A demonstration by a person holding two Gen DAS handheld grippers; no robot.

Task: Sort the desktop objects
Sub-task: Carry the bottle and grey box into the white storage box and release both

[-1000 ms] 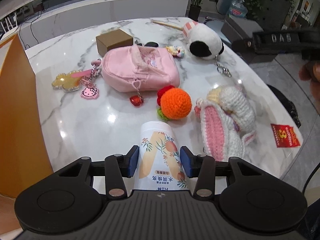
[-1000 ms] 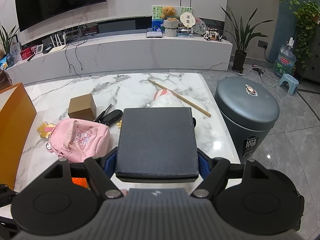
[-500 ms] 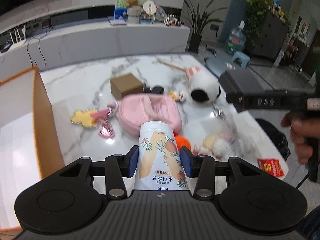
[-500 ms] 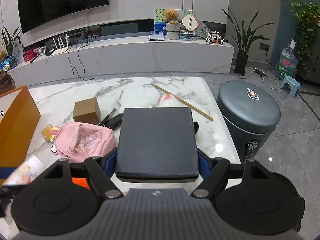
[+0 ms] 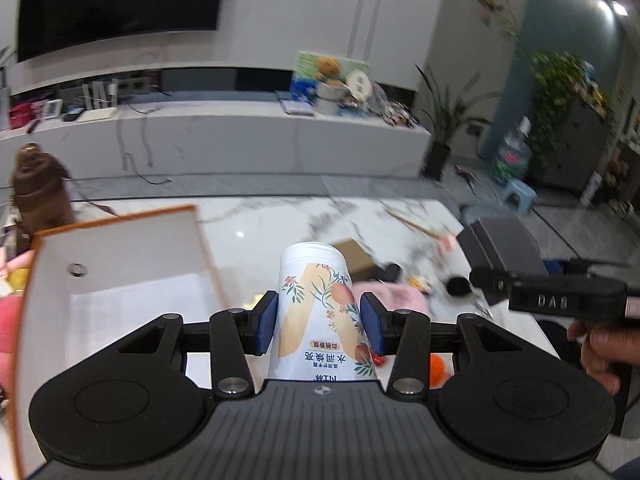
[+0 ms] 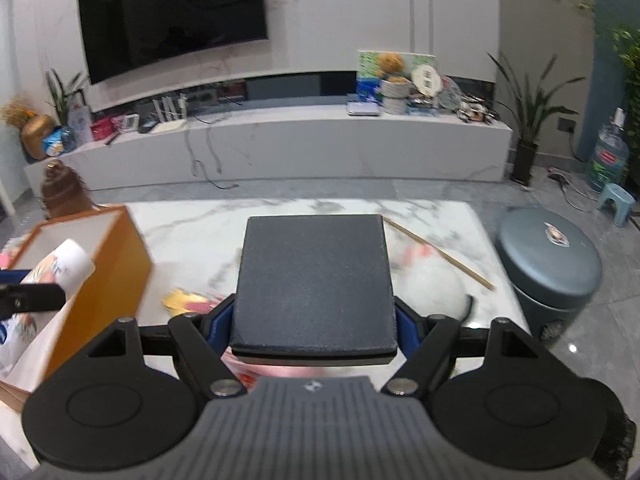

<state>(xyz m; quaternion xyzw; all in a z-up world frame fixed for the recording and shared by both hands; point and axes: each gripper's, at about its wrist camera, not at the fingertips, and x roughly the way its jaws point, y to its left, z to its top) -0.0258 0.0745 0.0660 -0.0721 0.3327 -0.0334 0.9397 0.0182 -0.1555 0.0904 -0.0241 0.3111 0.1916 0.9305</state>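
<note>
My left gripper (image 5: 319,326) is shut on a white floral-print bottle (image 5: 316,300), held above the table beside the open orange box (image 5: 120,248) with its white inside. That bottle (image 6: 60,268) shows in the right wrist view over the orange box (image 6: 112,280). My right gripper (image 6: 315,320) is shut on a flat dark grey box (image 6: 316,280), raised over the marble table (image 6: 192,240). From the left wrist view the grey box (image 5: 504,248) and a hand (image 5: 604,348) on the right tool appear at the right.
A pink pouch (image 5: 388,296), a brown cardboard box (image 5: 356,256), a wooden stick (image 6: 436,256), a white plush (image 6: 432,288) and a yellow charm (image 6: 180,300) lie on the table. A grey round bin (image 6: 548,264) stands right of it. A brown bottle (image 6: 64,192) stands behind the orange box.
My left gripper rose and swung left with the bottle, bringing the orange box's open inside into view. My right gripper lifted and shifted left with the grey box.
</note>
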